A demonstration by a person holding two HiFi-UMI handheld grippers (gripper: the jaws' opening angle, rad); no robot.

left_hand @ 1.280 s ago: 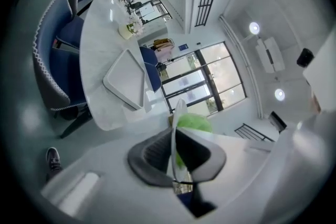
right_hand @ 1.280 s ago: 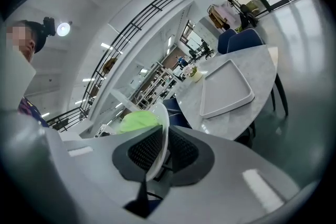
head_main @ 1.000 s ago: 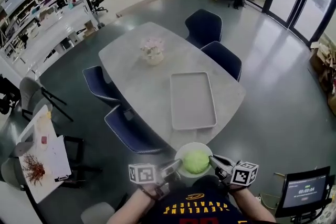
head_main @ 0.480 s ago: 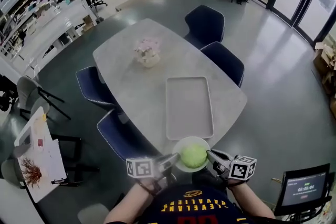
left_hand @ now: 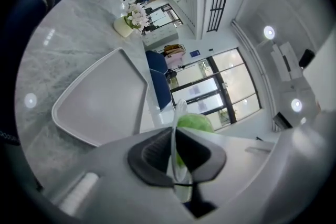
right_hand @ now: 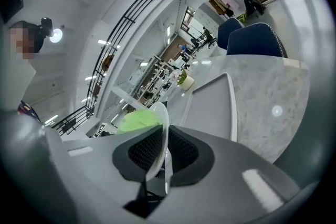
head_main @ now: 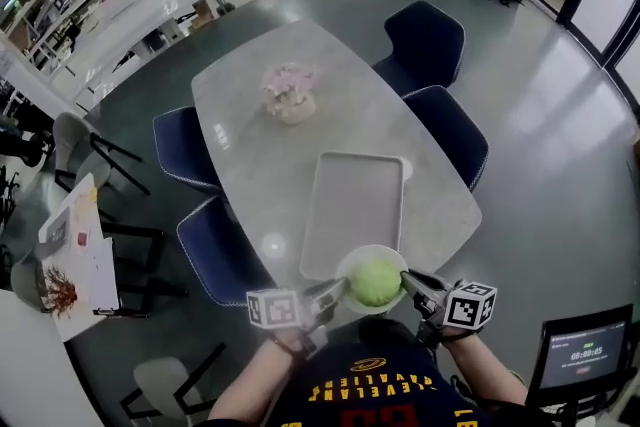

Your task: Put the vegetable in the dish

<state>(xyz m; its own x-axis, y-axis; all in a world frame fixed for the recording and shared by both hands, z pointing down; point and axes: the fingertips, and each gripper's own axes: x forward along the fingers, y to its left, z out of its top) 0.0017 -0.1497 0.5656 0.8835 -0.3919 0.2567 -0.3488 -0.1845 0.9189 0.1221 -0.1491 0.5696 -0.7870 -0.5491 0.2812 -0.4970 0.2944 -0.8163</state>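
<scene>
A white dish [head_main: 348, 267] holds a round green vegetable [head_main: 375, 282] and hangs in the air just off the table's near end. My left gripper [head_main: 338, 290] is shut on the dish's left rim [left_hand: 180, 113], with the green vegetable [left_hand: 194, 123] showing behind the rim. On the opposite rim [right_hand: 161, 118] my right gripper [head_main: 408, 282] is shut too, the vegetable [right_hand: 137, 119] just beyond it. Both grippers carry the dish between them.
A grey oval table [head_main: 260, 140] stretches ahead with a large empty white tray [head_main: 352, 200] near its front end and a flower pot [head_main: 291, 93] farther back. Blue chairs [head_main: 452, 130] line both sides. A monitor [head_main: 582, 355] stands at the lower right.
The dish with the vegetable stays held between both grippers. The view has shifted, and the table and tray now lie a little nearer and more to the right.
</scene>
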